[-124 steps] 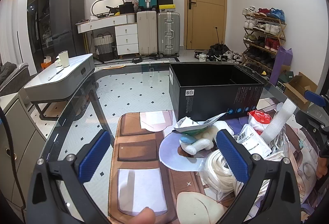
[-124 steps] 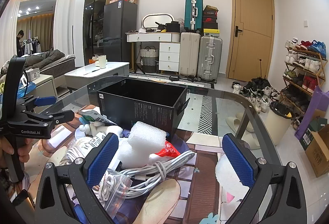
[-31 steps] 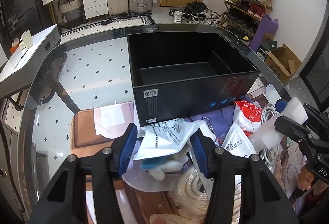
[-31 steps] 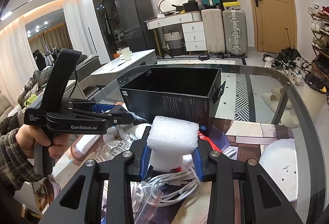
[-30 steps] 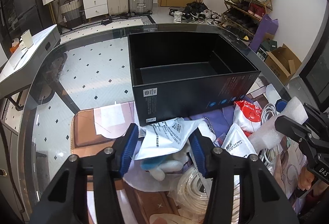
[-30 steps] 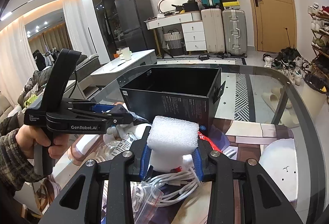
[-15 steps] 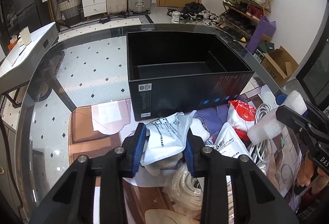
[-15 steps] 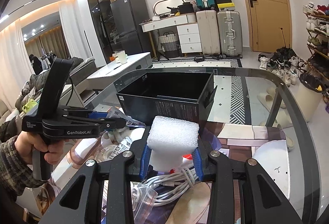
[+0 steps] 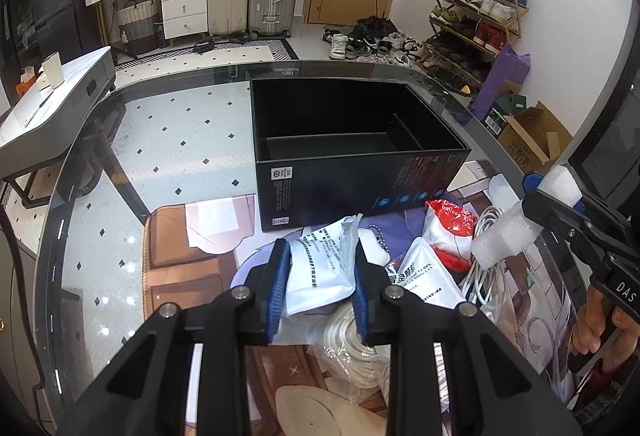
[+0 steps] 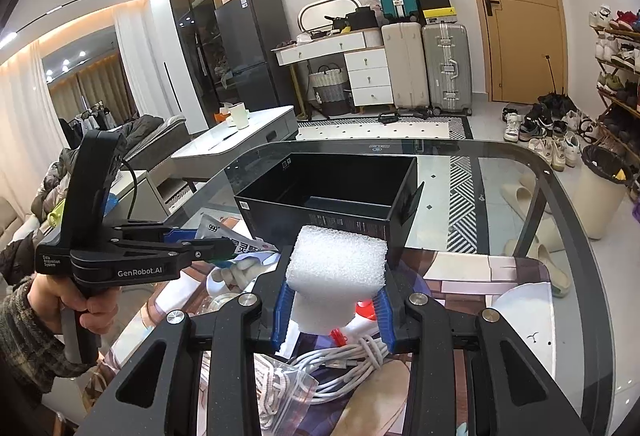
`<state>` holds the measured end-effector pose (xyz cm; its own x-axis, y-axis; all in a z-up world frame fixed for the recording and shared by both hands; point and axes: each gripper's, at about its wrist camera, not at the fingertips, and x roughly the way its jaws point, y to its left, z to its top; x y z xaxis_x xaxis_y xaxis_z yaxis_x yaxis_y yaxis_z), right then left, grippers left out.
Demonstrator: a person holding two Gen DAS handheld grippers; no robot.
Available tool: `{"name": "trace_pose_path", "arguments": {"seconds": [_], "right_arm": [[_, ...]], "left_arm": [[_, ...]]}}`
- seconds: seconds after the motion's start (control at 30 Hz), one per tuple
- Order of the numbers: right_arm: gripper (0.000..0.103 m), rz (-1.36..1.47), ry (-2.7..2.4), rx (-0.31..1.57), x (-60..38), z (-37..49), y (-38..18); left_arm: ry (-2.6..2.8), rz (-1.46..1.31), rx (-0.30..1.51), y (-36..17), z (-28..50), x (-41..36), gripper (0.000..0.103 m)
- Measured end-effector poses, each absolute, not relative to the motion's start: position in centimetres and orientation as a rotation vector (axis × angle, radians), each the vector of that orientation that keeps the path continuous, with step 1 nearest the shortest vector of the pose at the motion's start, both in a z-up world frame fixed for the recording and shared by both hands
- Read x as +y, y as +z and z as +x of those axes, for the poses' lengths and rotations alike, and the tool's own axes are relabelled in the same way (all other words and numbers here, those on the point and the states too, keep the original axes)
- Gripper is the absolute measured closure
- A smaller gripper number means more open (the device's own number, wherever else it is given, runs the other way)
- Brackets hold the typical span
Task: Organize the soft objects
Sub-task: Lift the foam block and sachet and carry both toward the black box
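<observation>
My left gripper point(image 9: 320, 288) is shut on a white printed pouch point(image 9: 320, 268) and holds it above the pile, just short of the open black box point(image 9: 352, 140). My right gripper point(image 10: 332, 312) is shut on a white foam block point(image 10: 336, 272), lifted in front of the black box point(image 10: 332, 192). The foam block also shows in the left wrist view point(image 9: 520, 224) at the right, and the left gripper with its pouch point(image 10: 236, 240) shows in the right wrist view at the left. The box looks empty.
On the glass table point(image 9: 160, 140) lies a pile: a red-and-white packet point(image 9: 448, 232), another white pouch point(image 9: 420, 276), a white cable bundle point(image 10: 344, 356), coiled white cord in a bag point(image 9: 352, 348), a white plush toy point(image 10: 240, 268). A patterned mat point(image 9: 180, 268) lies under them.
My left gripper has closed tighter on the white pouch and lifted it toward the box. My right gripper has raised the foam block a little. The box has not moved.
</observation>
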<state>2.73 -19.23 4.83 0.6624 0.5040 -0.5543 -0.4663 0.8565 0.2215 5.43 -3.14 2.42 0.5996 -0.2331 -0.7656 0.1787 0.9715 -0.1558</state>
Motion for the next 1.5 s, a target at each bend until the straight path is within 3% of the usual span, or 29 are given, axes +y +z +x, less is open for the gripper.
{"name": "trace_pose_path", "arguments": {"seconds": [0.83, 1.5], "right_arm": [[0.068, 0.109, 0.603, 0.728, -17.4, 7.7, 8.5], [0.068, 0.005, 0.617, 0.697, -18.1, 11.9, 15.3]], "left_arm": [[-0.146, -0.069, 0.805, 6.4, 5.2, -2.8, 0.077], [-0.125, -0.019, 0.738, 10.8, 7.4, -4.1, 0.077]]}}
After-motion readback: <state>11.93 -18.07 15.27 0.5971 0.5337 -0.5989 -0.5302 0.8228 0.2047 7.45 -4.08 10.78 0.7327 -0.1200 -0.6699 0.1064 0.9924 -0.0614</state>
